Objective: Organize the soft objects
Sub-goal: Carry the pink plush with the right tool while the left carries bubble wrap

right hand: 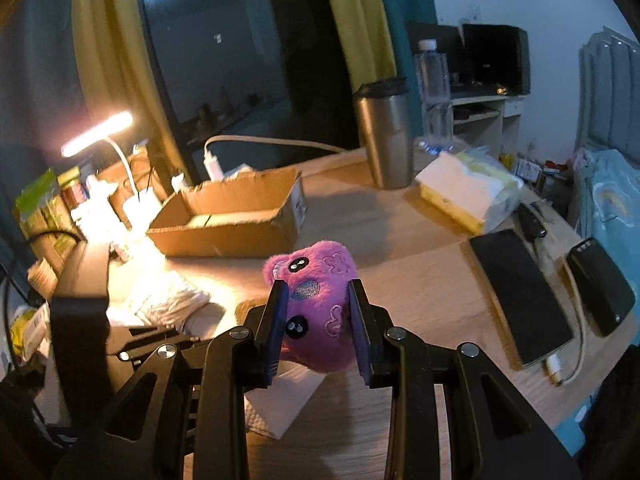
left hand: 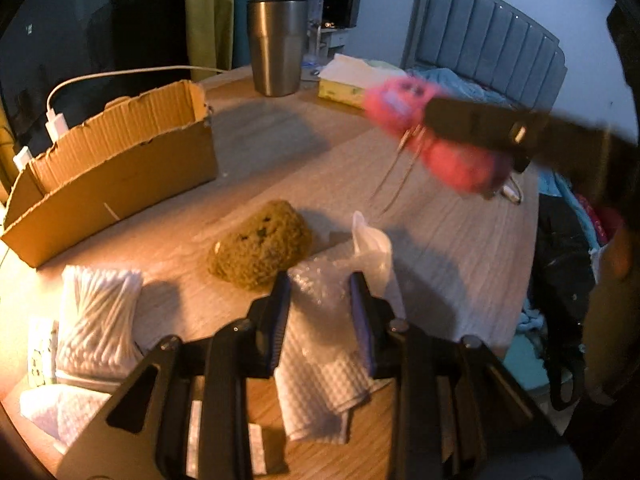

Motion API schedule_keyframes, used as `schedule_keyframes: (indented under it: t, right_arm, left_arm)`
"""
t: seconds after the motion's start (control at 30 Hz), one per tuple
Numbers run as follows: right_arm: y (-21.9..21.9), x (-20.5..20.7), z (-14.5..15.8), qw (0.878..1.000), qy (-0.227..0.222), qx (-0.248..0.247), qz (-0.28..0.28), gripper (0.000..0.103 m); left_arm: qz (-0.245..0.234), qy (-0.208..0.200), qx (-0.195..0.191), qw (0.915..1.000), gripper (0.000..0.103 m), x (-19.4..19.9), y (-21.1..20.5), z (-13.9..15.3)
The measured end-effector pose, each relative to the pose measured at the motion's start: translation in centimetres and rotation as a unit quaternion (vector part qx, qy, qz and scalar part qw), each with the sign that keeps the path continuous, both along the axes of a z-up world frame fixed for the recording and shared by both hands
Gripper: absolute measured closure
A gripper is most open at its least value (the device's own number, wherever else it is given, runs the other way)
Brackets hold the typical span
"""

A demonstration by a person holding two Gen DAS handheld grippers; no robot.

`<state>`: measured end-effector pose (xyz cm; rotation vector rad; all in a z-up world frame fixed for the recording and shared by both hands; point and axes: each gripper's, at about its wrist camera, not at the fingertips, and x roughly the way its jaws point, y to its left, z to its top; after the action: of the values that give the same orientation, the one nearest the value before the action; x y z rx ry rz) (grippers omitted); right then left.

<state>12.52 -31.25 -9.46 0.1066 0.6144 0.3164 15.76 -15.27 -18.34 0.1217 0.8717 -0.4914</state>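
Note:
My right gripper (right hand: 318, 300) is shut on a pink-purple plush toy (right hand: 320, 300) and holds it in the air above the table; in the left wrist view the toy (left hand: 404, 108) is blurred at the upper right. My left gripper (left hand: 320, 288) is open, low over a clear bubble-wrap bag (left hand: 340, 272) lying on a white waffle cloth (left hand: 320, 376). A brown-green sponge (left hand: 260, 246) lies just ahead of it. A bundle of cotton swabs (left hand: 100, 320) is at the left. An open cardboard box (left hand: 116, 168) (right hand: 228, 216) stands at the far left.
A steel tumbler (left hand: 276, 40) (right hand: 386, 132), a water bottle (right hand: 434, 96) and a tissue pack (left hand: 348, 80) (right hand: 468, 192) stand at the back. Two phones (right hand: 520, 296) with cables lie at the right. A lit desk lamp (right hand: 98, 132) is at the left. A bed (left hand: 480, 52) lies beyond the table.

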Motion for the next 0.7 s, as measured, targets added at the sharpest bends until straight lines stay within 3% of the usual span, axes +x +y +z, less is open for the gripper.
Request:
schedule_keyframes:
  t: [0.2, 0.53, 0.7]
  right_arm:
    - [-1.0, -0.2, 1.8, 1.000, -0.023, 0.001, -0.005, 0.071]
    - [0.7, 0.4, 3.2, 0.999, -0.034, -0.003, 0.010, 0.071]
    - [3.1, 1.1, 3.7, 0.999, -0.035, 0.001, 0.033, 0.071]
  left_arm:
    - [0.006, -0.002, 0.000, 1.0000, 0.072, -0.3, 0.1, 0.2]
    - [0.031, -0.055, -0.027, 0.9976, 0.072, -1.4, 3.7, 5.3]
    - [0.053, -0.088, -0.013, 0.9946, 0.072, -1.6, 5.9, 6.7]
